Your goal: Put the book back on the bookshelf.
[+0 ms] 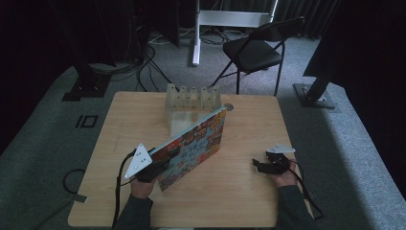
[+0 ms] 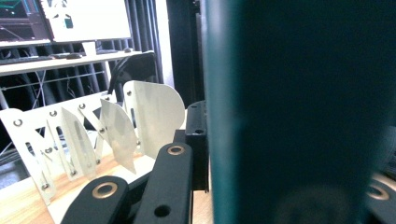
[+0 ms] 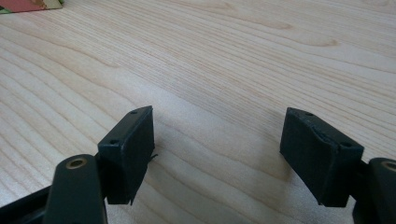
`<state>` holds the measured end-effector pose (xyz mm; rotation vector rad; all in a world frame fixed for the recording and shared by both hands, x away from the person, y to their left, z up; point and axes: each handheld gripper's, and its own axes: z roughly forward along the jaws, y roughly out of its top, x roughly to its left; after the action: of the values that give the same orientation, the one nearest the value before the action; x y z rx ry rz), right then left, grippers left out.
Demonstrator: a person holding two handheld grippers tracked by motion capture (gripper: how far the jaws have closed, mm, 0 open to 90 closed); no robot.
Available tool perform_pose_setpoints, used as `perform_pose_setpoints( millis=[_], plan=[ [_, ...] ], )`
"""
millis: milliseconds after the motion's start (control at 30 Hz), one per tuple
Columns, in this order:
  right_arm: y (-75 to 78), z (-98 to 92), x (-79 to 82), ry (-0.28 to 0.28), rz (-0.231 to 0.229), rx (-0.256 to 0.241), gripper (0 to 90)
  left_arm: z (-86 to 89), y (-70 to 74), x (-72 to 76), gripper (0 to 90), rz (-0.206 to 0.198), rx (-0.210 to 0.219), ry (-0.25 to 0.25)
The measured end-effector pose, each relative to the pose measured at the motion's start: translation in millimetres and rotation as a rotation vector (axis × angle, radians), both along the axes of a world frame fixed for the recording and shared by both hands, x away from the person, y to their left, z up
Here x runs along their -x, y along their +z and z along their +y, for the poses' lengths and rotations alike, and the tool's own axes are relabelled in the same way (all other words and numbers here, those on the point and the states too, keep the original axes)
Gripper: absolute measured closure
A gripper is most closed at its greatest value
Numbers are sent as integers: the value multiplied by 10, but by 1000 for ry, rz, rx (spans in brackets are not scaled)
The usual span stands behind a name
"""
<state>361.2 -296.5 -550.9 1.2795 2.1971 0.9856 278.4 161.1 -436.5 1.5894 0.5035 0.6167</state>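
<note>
At the lower left of the high view, the left gripper (image 1: 160,165) is clamped on the near corner of a colourful picture book (image 1: 194,143), which it holds off the wooden table (image 1: 239,191) at a slant, the far corner rising toward the upper right. In the left gripper view the book's dark teal edge (image 2: 299,112) stands upright across the right half of the frame, pressed against the black jaw at lower centre.

At the lower right of the high view, the right gripper (image 1: 261,165) rests low over the table, well apart from the book, with a hand (image 1: 282,178) behind it. In the right gripper view its jaws stand wide with bare wood grain between them, and a corner of the book (image 3: 30,4) peeks in at the upper left.

Farther back, at the table's far edge in the centre of the high view, sits a white slotted rack (image 1: 191,103); the book's raised far corner lies just in front of it. In the left gripper view the rack's rounded dividers (image 2: 140,126) stand at the left of the frame. Beyond the table, a black folding chair (image 1: 256,50) stands on the grey carpet.
</note>
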Motion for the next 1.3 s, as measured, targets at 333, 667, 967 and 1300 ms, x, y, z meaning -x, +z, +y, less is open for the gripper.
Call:
perform_pose_setpoints(
  millis=[333,667,967,1300],
  plan=[
    [0,-1,-1,0,0,0,259,23,-1,10,794,-3,-1,17],
    [0,-1,-1,0,0,0,259,43,2,32,793,-15,-13,39],
    [0,-1,-1,0,0,-1,259,84,1,38,793,-17,-12,57],
    [0,-1,-2,0,1,-2,259,123,-1,52,792,-19,-11,77]
  ],
)
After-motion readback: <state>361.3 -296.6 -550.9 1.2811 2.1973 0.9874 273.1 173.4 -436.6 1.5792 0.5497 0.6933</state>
